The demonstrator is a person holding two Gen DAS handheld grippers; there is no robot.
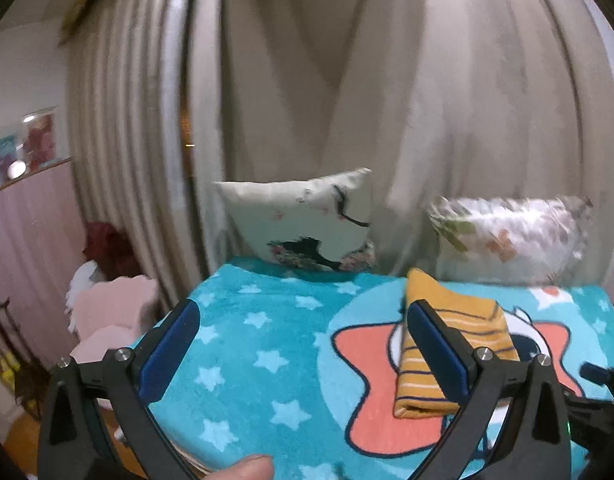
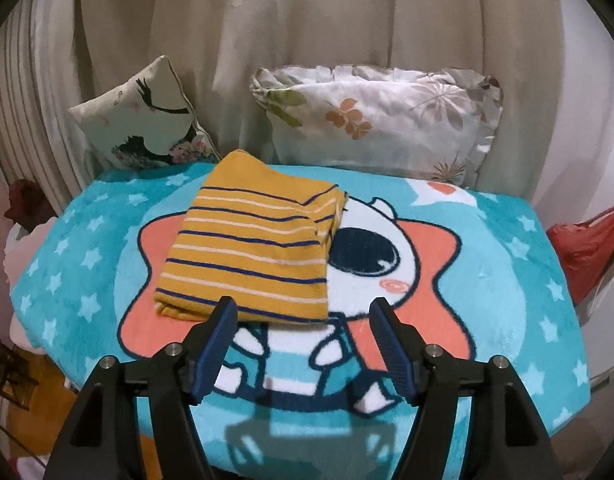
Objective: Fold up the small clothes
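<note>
Right gripper (image 2: 303,340) jaws spread, folded striped garment (image 2: 251,248) just beyond, untouched

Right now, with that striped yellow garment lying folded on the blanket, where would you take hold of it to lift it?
I'd probably grip the folded striped yellow garment at its near edge, coming in low from the front with the open right gripper. That edge is a thick stack of layers lying flat on the star-patterned blanket, so pinching all of them there should keep the fold together.
</note>
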